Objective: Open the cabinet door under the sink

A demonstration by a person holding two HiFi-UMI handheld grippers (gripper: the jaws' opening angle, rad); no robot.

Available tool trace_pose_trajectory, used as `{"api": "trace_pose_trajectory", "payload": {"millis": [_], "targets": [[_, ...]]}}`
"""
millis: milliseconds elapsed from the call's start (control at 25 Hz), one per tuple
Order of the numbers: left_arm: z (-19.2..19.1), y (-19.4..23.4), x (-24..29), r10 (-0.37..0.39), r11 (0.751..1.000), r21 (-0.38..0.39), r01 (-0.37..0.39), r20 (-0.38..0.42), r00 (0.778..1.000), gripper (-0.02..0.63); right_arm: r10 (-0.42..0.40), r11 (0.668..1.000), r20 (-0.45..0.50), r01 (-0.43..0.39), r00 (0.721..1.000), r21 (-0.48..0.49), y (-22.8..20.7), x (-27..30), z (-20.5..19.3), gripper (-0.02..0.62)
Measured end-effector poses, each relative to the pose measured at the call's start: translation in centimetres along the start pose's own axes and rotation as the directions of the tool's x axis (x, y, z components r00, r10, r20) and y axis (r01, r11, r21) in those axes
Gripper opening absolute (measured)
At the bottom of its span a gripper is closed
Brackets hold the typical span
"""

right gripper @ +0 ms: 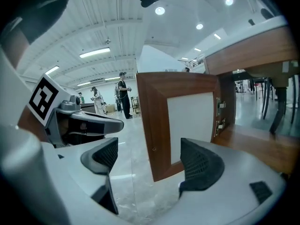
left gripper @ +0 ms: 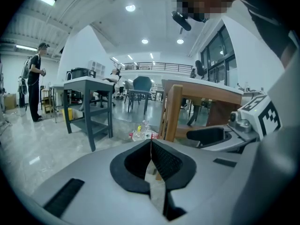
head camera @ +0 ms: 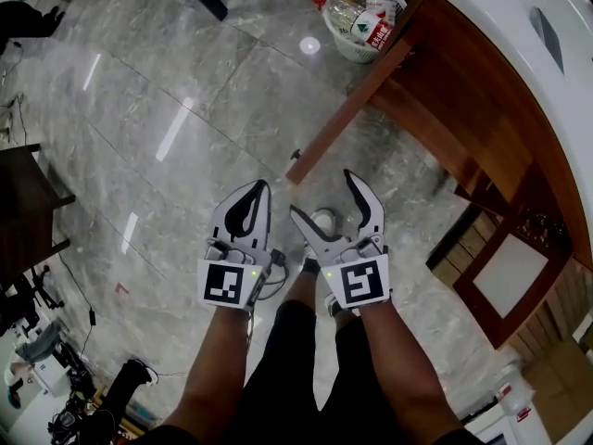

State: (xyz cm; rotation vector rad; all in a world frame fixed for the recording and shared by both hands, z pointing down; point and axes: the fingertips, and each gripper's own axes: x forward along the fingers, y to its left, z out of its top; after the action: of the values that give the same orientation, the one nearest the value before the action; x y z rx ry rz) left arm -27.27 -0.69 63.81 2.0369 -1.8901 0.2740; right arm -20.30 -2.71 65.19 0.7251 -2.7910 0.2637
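Cabinet door [head camera: 508, 269] stands swung wide below the surface [head camera: 491, 3], right of both claws and held by neither, left claw [head camera: 263, 189] closed on nothing, right claw [head camera: 321, 193] spread and empty; unrestrained, it could drift shut or be knocked.

the white table [head camera: 500, 26] runs off the head view's right edge. the basket [head camera: 345, 44] is cut by the top edge, and print on its bottles [head camera: 371, 26] is too small to read. in the right claw view, the door [right gripper: 157, 125] has its lower corner hidden behind the right claw [right gripper: 150, 156].
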Motion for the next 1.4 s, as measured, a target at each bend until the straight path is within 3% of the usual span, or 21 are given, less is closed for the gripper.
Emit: {"api": "trace_pose_trajectory", "payload": {"millis": [240,360,480,600,680,840,1000,1400], "targets": [[3.6,-2.8,-1.1,-0.051,0.998,0.031,0.05,0.045,0.998,0.023,-0.037,0.999,0.031,0.039,0.999,-0.038,-1.4,-3.8,2.4,0.419],[6.0,-4.7,-2.3,-0.083,0.996,0.044,0.08,0.057,0.995,0.023,-0.084,0.996,0.073,0.084,0.994,-0.006,-2.1,-6.6,5.3,0.299],[8.5,-7.0,-3.1,-0.114,0.992,0.055,0.111,0.07,0.991,0.023,-0.104,0.993,0.085,0.109,0.991,-0.051,-2.8,-9.5,8.5,0.201],[11.4,-9.2,-3.5,-0.144,0.988,0.061,0.139,0.096,0.985,0.023,-0.198,0.98,0.242,0.183,0.95,0.081,-3.9,-12.7,14.0,0.084],[13.2,-10.9,-3.8,-0.17,0.984,0.08,0.161,0.115,0.979,0.023,-0.233,0.972,0.273,0.214,0.933,0.099,-4.1,-15.2,16.7,0.037],[16.2,-15.3,-5.1,-0.227,0.971,0.1,0.217,0.108,0.968,0.023,-0.276,0.961,0.276,0.266,0.921,0.075,-4.2,-20.7,20.6,0.025],[21.2,-20.6,-7.5,-0.32,0.947,0.096,0.307,0.194,0.927,0.023,-0.325,0.945,0.29,0.322,0.9,0.061,-3.2,-26.2,24.0,0.023],[30.3,-28.0,-12.1,-0.483,0.866,0.248,0.433,0.195,0.854,0.023,-0.453,0.876,0.331,0.482,0.827,-0.004,-3.5,-35.9,32.1,0.025]]}}
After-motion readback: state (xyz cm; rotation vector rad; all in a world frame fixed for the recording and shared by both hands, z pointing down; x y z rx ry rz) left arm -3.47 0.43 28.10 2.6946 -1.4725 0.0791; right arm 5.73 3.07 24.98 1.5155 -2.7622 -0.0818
